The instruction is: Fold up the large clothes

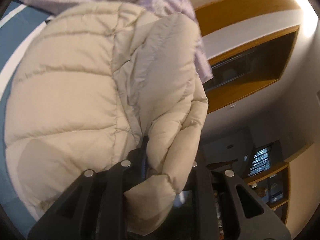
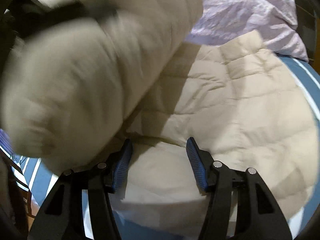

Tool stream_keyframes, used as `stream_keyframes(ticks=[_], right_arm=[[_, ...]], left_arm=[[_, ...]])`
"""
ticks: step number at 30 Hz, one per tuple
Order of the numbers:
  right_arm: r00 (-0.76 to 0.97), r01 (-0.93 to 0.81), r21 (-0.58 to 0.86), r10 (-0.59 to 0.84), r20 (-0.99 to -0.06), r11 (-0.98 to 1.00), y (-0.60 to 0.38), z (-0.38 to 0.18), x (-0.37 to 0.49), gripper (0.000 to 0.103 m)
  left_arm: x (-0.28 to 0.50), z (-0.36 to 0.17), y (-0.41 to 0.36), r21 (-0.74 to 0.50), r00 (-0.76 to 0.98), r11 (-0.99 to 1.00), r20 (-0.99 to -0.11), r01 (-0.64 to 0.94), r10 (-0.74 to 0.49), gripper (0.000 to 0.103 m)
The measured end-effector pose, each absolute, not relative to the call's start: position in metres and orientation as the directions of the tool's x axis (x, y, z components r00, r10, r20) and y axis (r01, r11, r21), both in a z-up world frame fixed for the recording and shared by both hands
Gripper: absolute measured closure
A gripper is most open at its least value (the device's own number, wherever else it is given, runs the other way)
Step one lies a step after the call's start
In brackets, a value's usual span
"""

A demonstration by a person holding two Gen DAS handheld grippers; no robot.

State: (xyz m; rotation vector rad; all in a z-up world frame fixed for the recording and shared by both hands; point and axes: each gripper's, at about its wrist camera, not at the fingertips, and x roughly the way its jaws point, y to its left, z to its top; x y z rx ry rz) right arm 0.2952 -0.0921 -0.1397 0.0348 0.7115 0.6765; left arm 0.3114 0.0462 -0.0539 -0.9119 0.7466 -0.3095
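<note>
Our left gripper (image 1: 160, 160) is clamped on a bunched fold of the cream puffer jacket (image 1: 80, 84), lifting that part off the blue striped bed sheet (image 2: 312, 84). Our right gripper (image 2: 159, 164) hangs half open above the jacket's spread lower part, holding nothing. Behind the jacket we see a crumpled lilac blanket (image 2: 250, 14).

Lilac crumpled sheet (image 2: 246, 14) heaped at far end of bed, also visible at top of left wrist view. Blue bedcover with white stripes (image 2: 300, 74) beneath, showing along bed's edges. Wooden wall niche (image 1: 250, 64), dark inside, on white wall. Wooden bookshelf (image 1: 272, 190) lower right, cluttered, contents too blurred to identify. Small lit screen (image 1: 260, 160) nearby.
</note>
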Motion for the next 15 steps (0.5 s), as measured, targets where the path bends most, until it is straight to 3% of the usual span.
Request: stream_keyframes(ticks=[6,15], right_arm=[[0.619,-0.515,0.223,0.539,-0.571,0.828,-0.145,-0.133,0.288,0.045],[0.616,-0.489,0.210,0.506,-0.604,0.846,-0.167,-0.151,0.302,0.045]], left_arm=[[0.339,-0.084,0.025,-0.757,0.647,0.637,-0.559,-0.145,-0.518,0.083],[0.357,-0.082,0.000,-0.724,0.629,0.672,-0.596,-0.153,-0.499,0.083]])
